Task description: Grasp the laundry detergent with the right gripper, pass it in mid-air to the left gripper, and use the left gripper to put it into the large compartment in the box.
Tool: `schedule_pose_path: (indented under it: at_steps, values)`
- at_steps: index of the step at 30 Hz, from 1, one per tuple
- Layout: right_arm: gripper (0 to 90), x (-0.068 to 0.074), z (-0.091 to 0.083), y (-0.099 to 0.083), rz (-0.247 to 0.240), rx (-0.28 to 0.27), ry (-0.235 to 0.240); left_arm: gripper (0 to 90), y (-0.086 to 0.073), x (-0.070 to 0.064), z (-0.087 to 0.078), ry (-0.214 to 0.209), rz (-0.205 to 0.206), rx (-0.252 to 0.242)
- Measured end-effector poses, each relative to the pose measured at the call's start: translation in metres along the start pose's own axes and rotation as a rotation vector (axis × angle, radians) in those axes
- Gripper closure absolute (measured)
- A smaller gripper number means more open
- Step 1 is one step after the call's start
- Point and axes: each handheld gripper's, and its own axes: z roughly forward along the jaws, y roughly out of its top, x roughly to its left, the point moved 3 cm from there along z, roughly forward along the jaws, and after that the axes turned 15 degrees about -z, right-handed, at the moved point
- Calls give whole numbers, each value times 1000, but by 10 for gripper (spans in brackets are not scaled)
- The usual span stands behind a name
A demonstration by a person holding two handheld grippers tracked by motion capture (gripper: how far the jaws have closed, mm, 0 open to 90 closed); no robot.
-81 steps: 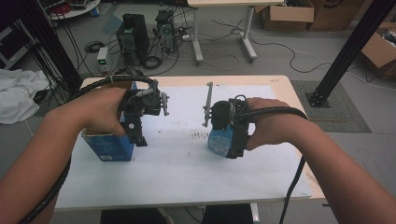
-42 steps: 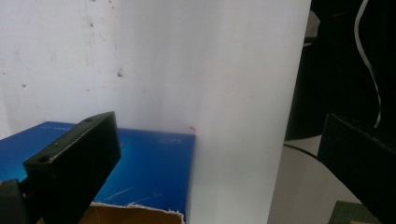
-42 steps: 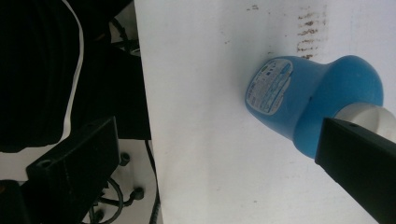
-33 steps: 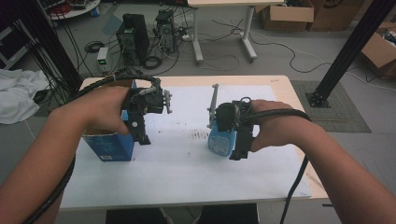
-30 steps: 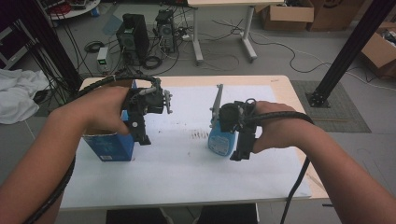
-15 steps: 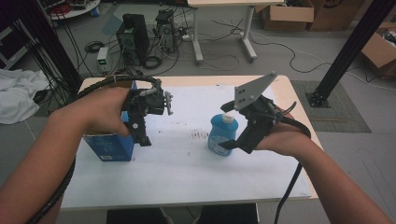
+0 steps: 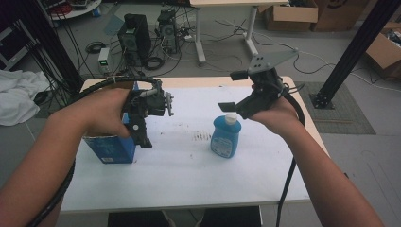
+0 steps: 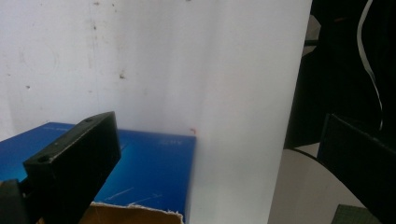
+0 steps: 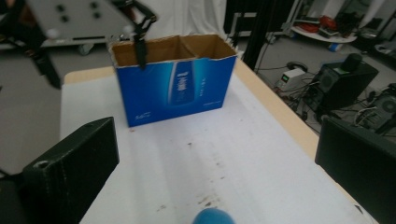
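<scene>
A blue bottle (image 7: 226, 138) with a white cap stands upright on the white table (image 7: 189, 179), right of centre. My right gripper (image 7: 232, 91) hovers open just above and behind the bottle and touches nothing. Between its wide jaws the right gripper view shows the bottle's blue top (image 9: 212, 217) at the bottom edge. An open-topped blue cardboard box (image 7: 111, 147) (image 9: 175, 81) stands at the table's left. My left gripper (image 7: 142, 132) points down at the box's right end, jaws wide apart, one jaw against the box's blue side (image 8: 144, 172). A hand hides part of the box.
Dark scuff marks (image 7: 203, 137) dot the table between box and bottle. Behind the table, computer towers (image 7: 135, 35) and cables lie on the floor. A black post (image 7: 354, 47) rises at the right, and white cloth (image 7: 19, 97) lies at the left.
My right gripper has opened, let go of the blue bottle, and lifted up and to the right. The bottle stays standing. The left gripper and box have not moved.
</scene>
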Motion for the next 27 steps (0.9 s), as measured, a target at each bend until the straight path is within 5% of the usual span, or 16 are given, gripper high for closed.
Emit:
schedule_pose_path:
  at_steps: [6,13,19,27]
  values:
    - [0,-27,-11,-20,76,-69,-67,1,0,2,3,-5,-4,8]
    - [0,-38,-38,-55,117,-123,-134,1,2,6,7,-9,-8,19]
    - [0,-29,-59,-86,136,-127,-159,1,9,5,10,-14,2,24]
    - [0,1,-82,-136,155,-130,-167,1,20,4,11,-15,21,26]
